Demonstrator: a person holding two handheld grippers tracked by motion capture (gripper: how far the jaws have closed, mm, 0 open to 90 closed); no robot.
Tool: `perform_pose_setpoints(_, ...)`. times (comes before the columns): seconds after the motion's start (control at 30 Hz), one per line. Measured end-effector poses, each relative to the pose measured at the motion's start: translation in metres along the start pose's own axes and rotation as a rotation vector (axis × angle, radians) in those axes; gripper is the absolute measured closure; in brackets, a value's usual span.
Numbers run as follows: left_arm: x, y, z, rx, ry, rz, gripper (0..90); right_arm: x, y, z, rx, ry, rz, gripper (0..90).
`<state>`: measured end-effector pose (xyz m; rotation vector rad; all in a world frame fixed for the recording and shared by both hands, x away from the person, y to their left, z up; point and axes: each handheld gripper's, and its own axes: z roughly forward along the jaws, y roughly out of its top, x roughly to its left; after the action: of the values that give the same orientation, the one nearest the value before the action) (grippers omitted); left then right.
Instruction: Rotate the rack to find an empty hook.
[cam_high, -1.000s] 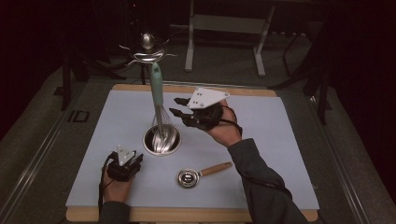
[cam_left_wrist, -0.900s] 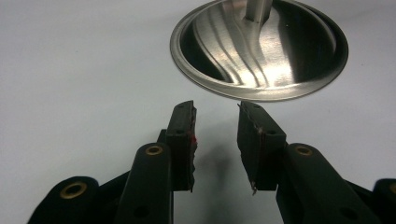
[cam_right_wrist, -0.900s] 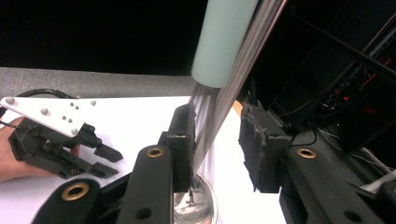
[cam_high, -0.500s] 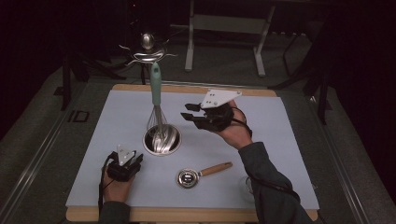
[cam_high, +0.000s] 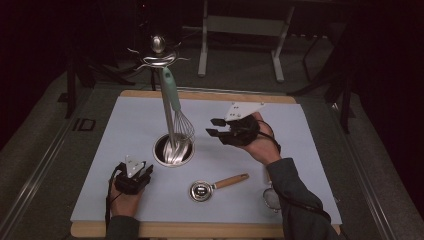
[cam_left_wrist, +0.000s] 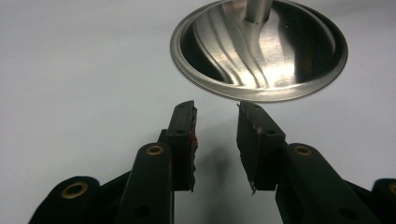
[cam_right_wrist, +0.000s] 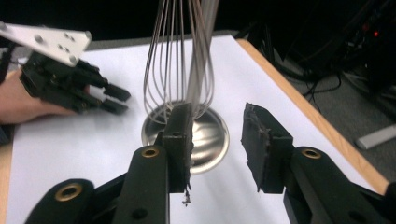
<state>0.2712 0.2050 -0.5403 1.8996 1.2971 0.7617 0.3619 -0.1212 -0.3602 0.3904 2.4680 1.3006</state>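
Observation:
A steel stand with a round dished base and a hooked top rises from the white mat. A whisk with a teal handle hangs along its post, wires just above the base. My right gripper hovers right of the wires, apart from them. Its jaws have just been opening and nothing is between them. In the right gripper view the wires stand beyond my right gripper. My left gripper rests on the mat in front of the base, open and empty; the base lies ahead of it.
A small round steel measuring cup with a wooden handle lies on the mat near the front edge. A small mesh strainer shows beside the right forearm. The wooden table edge runs along the back. Dark floor and metal frame legs lie beyond.
My right gripper has drawn back to the right, away from the whisk wires, and sunk a little. The left gripper and the whisk have stayed put.

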Motion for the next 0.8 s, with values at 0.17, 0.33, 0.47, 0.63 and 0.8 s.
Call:
perform_pose_setpoints(0.17,0.002,0.000,-0.001,-0.015,0.003,-0.022,67.5,-0.004,-0.018,0.000,0.045,-0.016,0.026,60.0)
perform_pose_setpoints(0.33,0.003,0.004,-0.009,-0.080,-0.038,-0.048,70.5,-0.010,-0.039,-0.006,0.063,-0.038,0.082,59.7)
perform_pose_setpoints(0.47,0.000,0.010,-0.015,-0.115,-0.049,-0.056,71.2,-0.012,-0.052,-0.007,0.096,-0.047,0.111,58.7)
perform_pose_setpoints(0.63,0.000,0.020,-0.027,-0.190,-0.044,-0.079,71.3,-0.008,-0.065,-0.009,0.126,-0.089,0.122,57.3)
perform_pose_setpoints(0.8,0.003,0.030,-0.036,-0.243,-0.053,-0.132,77.7,-0.002,-0.074,-0.009,0.126,-0.108,0.137,56.7)
